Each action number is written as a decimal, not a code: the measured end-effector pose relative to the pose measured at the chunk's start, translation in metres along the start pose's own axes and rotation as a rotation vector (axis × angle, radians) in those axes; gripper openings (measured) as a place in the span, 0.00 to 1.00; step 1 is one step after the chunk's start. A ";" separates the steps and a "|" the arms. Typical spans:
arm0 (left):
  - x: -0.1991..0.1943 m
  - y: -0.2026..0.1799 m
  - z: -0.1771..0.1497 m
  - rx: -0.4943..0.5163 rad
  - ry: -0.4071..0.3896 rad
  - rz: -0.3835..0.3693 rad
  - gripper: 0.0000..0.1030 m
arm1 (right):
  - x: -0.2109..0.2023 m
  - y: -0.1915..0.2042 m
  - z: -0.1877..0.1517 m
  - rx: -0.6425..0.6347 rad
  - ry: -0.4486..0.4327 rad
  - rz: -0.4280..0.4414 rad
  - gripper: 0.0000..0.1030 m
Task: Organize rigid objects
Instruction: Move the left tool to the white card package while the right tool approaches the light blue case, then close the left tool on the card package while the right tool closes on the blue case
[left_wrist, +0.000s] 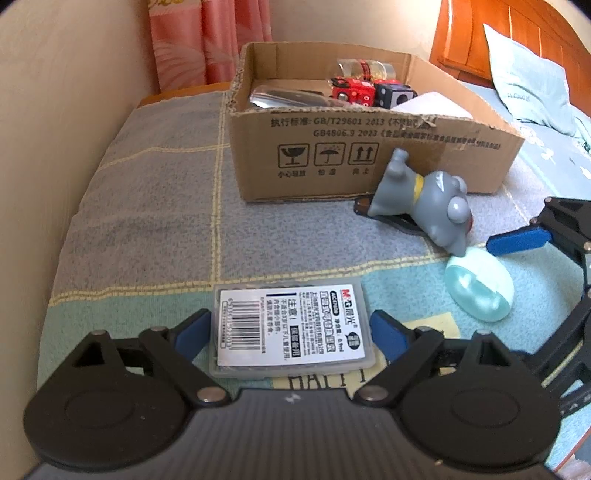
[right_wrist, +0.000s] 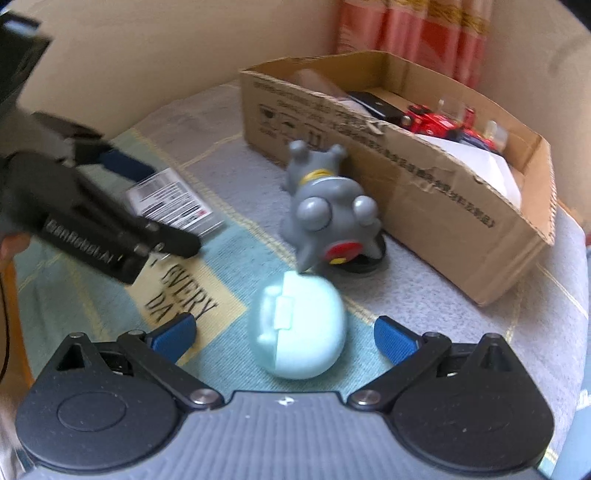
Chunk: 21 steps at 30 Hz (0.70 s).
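Nearest the left gripper (left_wrist: 291, 332), a flat clear plastic case (left_wrist: 291, 328) with a white barcode label lies on the patchwork bedspread (left_wrist: 147, 221). The blue pads stand wide on either side of its long edges, just beside them and not visibly pressing, so nothing is held yet. To take it well, I would judge the jaws should come down square over the case, low enough to catch its thin side walls, and close evenly; it is shallow and slick, and a high or skewed pinch would probably let it skid on the cloth.

The right gripper (right_wrist: 286, 338) is likewise spread open, its pads flanking a pale aqua egg-shaped case (right_wrist: 299, 332) without touching it. That shell is rounded and glossy, so a grip across its widest part looks the safest.

Just beyond the egg, and touching its far end, a grey cartoon figurine (right_wrist: 325, 210) lies tipped over, its dark round base to one side, with a yellow collar and bulging eyes.

Behind it sits the open cardboard box (left_wrist: 332, 162), printed with handling symbols, its torn rim facing us. Inside are red toy vehicles (left_wrist: 351, 90), a dark dice-like cube, a clear bottle, something white and a shiny flat packet. Pink curtains (left_wrist: 207, 40) hang beyond.
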<state>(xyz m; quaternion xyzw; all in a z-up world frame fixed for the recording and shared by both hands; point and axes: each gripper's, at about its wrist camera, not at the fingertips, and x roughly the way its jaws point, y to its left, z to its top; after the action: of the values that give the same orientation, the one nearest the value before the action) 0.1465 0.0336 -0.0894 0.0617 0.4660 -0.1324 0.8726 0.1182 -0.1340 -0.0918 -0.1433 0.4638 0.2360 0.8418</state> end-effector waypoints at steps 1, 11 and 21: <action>0.000 0.000 0.000 0.000 0.000 0.002 0.89 | 0.000 0.000 0.001 0.012 0.000 -0.008 1.00; 0.001 -0.001 0.001 0.004 0.000 0.006 0.90 | 0.003 0.002 0.003 0.054 -0.022 -0.035 1.00; 0.003 -0.001 0.002 0.003 0.001 0.011 0.91 | 0.003 -0.001 0.005 0.030 -0.011 -0.021 1.00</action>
<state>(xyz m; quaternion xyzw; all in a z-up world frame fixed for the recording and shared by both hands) 0.1495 0.0315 -0.0909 0.0655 0.4660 -0.1283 0.8730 0.1237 -0.1313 -0.0917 -0.1341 0.4611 0.2209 0.8489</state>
